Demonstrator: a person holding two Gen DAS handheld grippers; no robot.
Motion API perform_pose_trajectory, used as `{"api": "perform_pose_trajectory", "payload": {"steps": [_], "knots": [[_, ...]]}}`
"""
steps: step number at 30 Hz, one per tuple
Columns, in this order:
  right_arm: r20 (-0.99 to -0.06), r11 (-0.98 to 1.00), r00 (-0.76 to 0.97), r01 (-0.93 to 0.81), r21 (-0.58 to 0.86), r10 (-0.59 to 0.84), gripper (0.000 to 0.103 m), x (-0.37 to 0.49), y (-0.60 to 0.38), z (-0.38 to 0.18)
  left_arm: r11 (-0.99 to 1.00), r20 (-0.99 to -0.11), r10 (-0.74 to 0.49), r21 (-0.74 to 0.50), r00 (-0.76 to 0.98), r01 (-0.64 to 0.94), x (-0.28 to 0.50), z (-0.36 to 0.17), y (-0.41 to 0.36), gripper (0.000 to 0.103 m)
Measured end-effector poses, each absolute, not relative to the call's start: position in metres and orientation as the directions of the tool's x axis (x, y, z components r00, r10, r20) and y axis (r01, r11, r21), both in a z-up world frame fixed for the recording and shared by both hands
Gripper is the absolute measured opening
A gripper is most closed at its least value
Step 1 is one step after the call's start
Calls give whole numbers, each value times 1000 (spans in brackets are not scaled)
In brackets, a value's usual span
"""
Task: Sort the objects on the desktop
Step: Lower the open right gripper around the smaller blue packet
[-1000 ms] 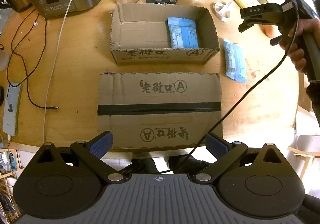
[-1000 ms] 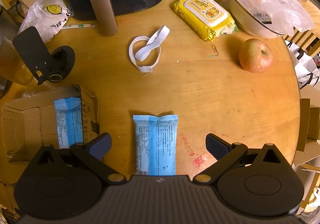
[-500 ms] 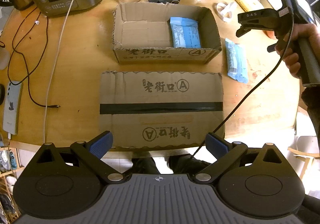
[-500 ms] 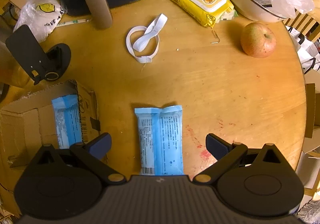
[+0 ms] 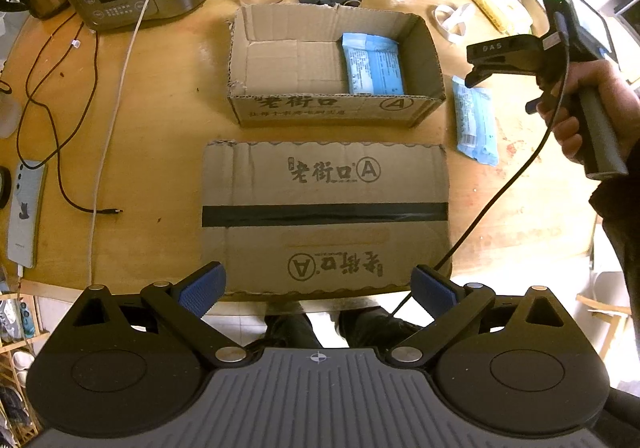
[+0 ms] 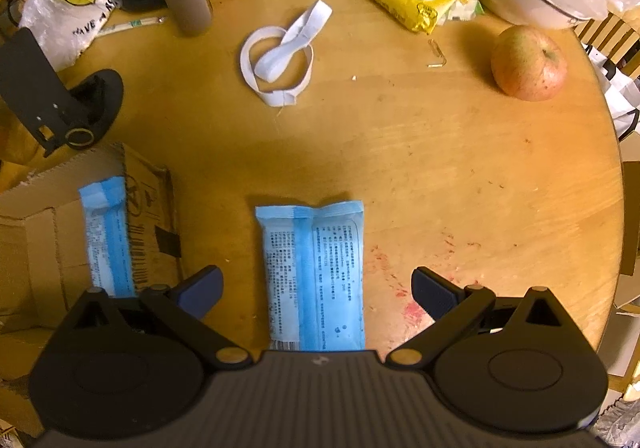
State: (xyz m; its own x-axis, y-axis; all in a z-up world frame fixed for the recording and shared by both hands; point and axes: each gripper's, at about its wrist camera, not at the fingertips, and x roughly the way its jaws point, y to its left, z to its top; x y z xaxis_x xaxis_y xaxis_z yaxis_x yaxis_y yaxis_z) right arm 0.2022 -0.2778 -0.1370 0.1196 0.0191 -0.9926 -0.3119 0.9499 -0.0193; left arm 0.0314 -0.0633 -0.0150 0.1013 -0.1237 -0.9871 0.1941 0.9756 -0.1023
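Black claw (image 5: pixel 318 284), blue pads (image 5: pixel 202 288), silver pivot screws, dark sleeve (image 5: pixel 620 207).

**Two blue packets, one boxed and one loose on the table**

The open-topped brown corrugated cardboard box (image 5: pixel 336 103), printed with dark characters and a circled A on its front wall, stands upright on the round wooden table. Inside it, against the right end, a flat light-blue plastic packet with fine printed text (image 5: pixel 373 65) lies face up, lengthwise front to back.

A second light-blue plastic packet of the same kind (image 6: pixel 314 272) lies flat on the bare tabletop just beside the box's right wall, outside it and not touching it, its printed side up and long axis roughly parallel to the boxed one.
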Motion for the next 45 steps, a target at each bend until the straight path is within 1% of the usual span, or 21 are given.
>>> {"api": "perform_pose_trajectory", "payload": {"steps": [17,33,36,45], "knots": [[-997,949,80,-314,-21,5,103,200,-276,-175,977,-988,-118,-99,96,187,33,-16,-62,101],[-998,951,62,-308,-30,-11,103,195,-280,-200,979,-989,-114,-96,93,181,36,-17,-61,101],[-997,955,70,-295,-11,10,103,194,-285,-201,979,-989,-114,-96,93,178,36,-17,-60,101],[-997,956,81,-294,-11,13,103,190,-285,-200,978,-989,-117,-99,91,184,38,-18,-61,101]]}}
